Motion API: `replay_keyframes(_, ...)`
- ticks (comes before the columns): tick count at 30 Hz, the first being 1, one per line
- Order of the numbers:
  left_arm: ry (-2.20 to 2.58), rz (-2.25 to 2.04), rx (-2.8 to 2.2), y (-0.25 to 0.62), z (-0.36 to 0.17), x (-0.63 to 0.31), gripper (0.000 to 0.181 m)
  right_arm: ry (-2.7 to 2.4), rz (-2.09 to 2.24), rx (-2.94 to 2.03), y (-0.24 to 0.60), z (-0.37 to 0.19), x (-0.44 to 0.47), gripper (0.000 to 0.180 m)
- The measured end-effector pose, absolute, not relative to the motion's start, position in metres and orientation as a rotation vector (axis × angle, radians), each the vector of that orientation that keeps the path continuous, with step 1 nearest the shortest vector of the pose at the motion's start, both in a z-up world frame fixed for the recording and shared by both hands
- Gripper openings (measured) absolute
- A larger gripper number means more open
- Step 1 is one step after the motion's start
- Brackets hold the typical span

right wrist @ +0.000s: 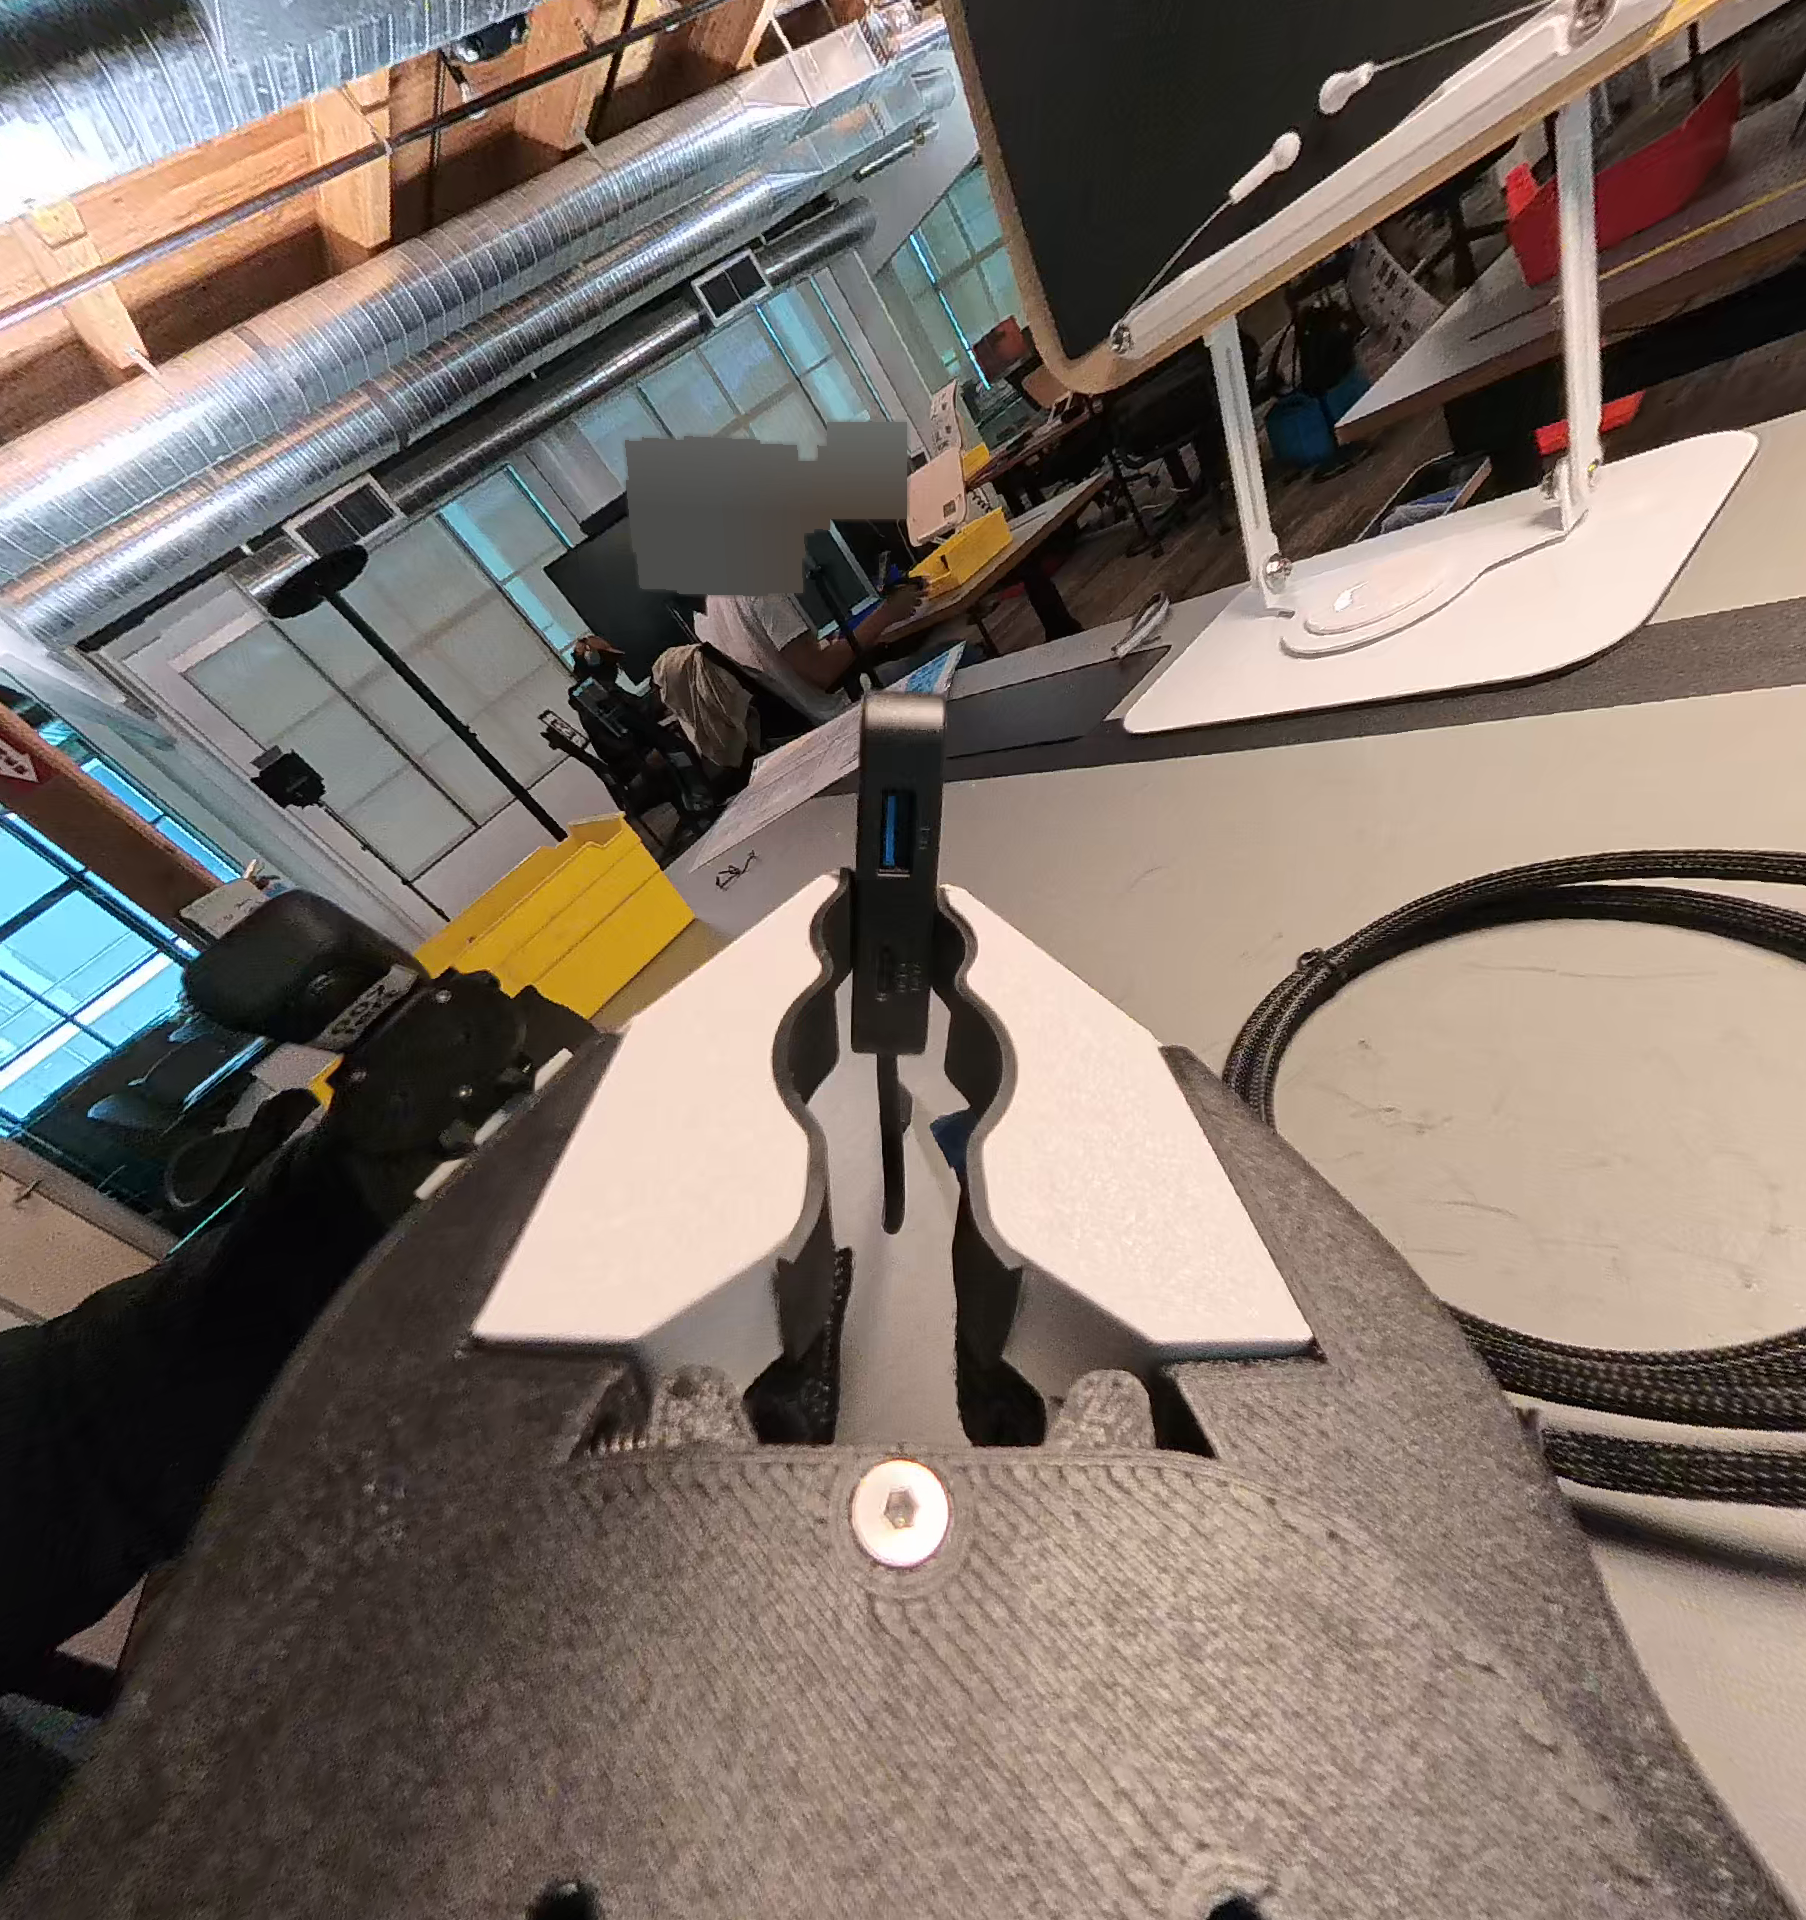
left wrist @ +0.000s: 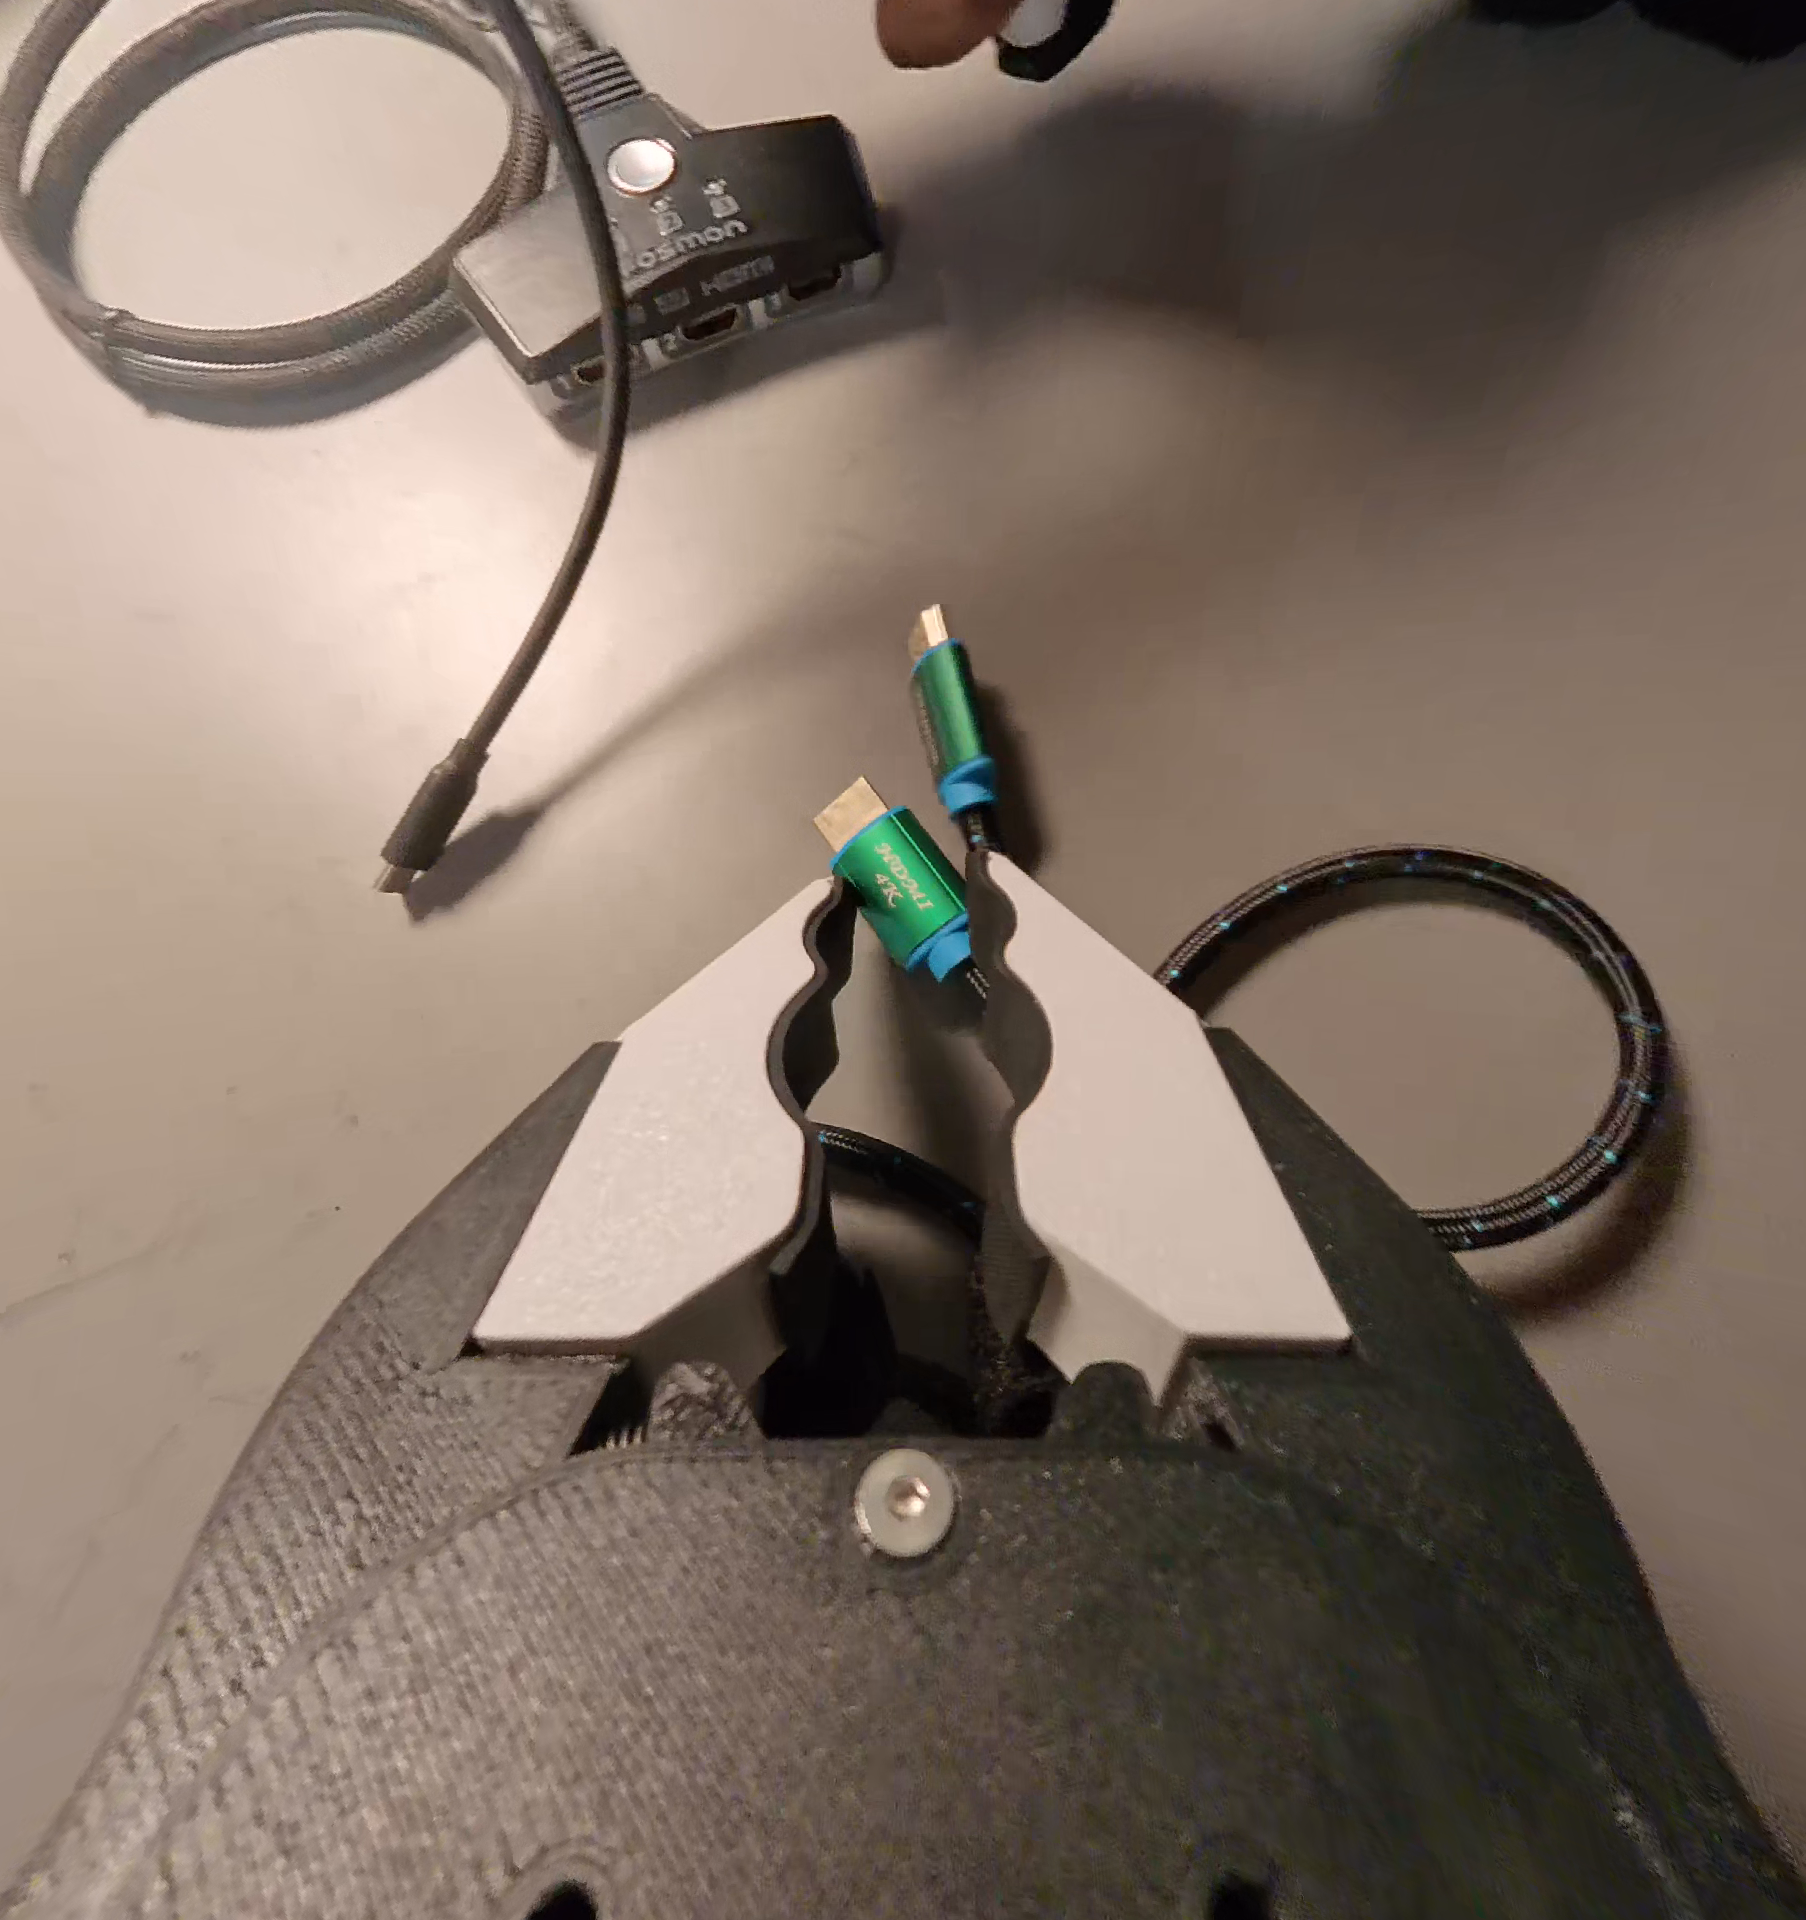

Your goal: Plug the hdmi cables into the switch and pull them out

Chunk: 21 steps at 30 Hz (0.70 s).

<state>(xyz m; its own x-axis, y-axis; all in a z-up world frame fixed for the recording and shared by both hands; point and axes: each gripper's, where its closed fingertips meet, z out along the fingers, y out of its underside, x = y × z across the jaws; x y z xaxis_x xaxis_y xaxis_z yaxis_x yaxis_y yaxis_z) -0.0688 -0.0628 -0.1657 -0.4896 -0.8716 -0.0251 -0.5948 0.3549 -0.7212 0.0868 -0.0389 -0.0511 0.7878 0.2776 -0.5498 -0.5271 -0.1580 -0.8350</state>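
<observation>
In the left wrist view my left gripper (left wrist: 904,883) is closed around a green HDMI plug (left wrist: 891,896) with a blue collar, and both fingertips touch it. A second green HDMI plug (left wrist: 946,717) lies on the table just beyond. The black switch (left wrist: 743,203) sits at the far left with its row of ports facing me. A dark flat block (left wrist: 535,286) rests on its left part. In the right wrist view my right gripper (right wrist: 891,904) is shut on a slim black hub (right wrist: 897,873) with a blue port, held upright above the table.
A thin black cable with a small plug (left wrist: 416,831) hangs down onto the table. A grey braided coil (left wrist: 255,343) lies left of the switch. A black-and-blue braided loop (left wrist: 1605,1039) lies to the right. A person's fingers (left wrist: 930,36) show at the top edge. A white stand base (right wrist: 1450,603) and yellow bins (right wrist: 566,925) stand farther off. My right fingertips sit around 20 cm from my left ones. Measured from the fingertips, the dark flat block (left wrist: 535,286) is 10 cm or so from the right gripper and 15 cm from the left. My right gripper's tips are some 12 cm from the black switch (left wrist: 743,203).
</observation>
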Motion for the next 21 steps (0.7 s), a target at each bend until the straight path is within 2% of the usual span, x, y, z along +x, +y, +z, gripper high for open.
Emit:
replay_keyframes(8,2.216,-0.921,-1.272,-0.057,-0.159,-0.076,0.022,0.163,0.680,-1.620,-0.038,-0.056,0.080,0.014)
replay_keyframes(11,2.198,-0.930,-1.269,-0.059,-0.157,-0.073,0.012,0.154,0.677,-1.601,-0.039,-0.052,0.079,0.014)
replay_keyframes(21,2.114,-0.981,-1.339,-0.060,-0.154,-0.062,0.024,0.156,0.600,-1.578,-0.038,-0.048,0.082,0.014)
